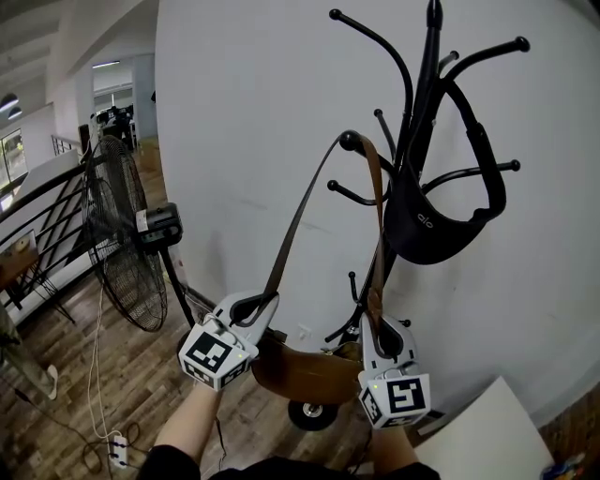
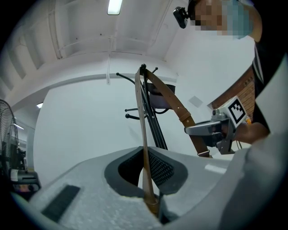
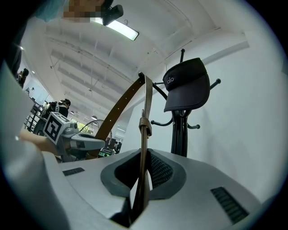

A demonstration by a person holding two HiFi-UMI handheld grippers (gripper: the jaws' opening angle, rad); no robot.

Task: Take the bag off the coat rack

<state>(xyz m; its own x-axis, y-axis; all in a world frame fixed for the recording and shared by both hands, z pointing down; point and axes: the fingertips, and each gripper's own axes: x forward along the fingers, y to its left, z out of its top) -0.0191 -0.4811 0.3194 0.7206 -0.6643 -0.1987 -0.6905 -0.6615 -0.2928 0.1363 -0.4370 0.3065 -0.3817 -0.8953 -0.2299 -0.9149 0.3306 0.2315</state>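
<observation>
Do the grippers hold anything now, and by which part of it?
Both hold the brown bag by its strap: the left gripper pinches one side, the right gripper the other, low near the bag.

A white wall (image 1: 244, 112) is standing over a brown wood floor (image 1: 84, 375).
A big black fan (image 1: 122, 234) is standing on the left, just beside a dark railing (image 1: 52, 185). A white power strip (image 1: 116, 450) is lying on the floor with its cord trailing. A long lamp (image 2: 114, 6) is shining on the ceiling.

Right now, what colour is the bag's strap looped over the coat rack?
The strap is brown; the head view shows it best.
</observation>
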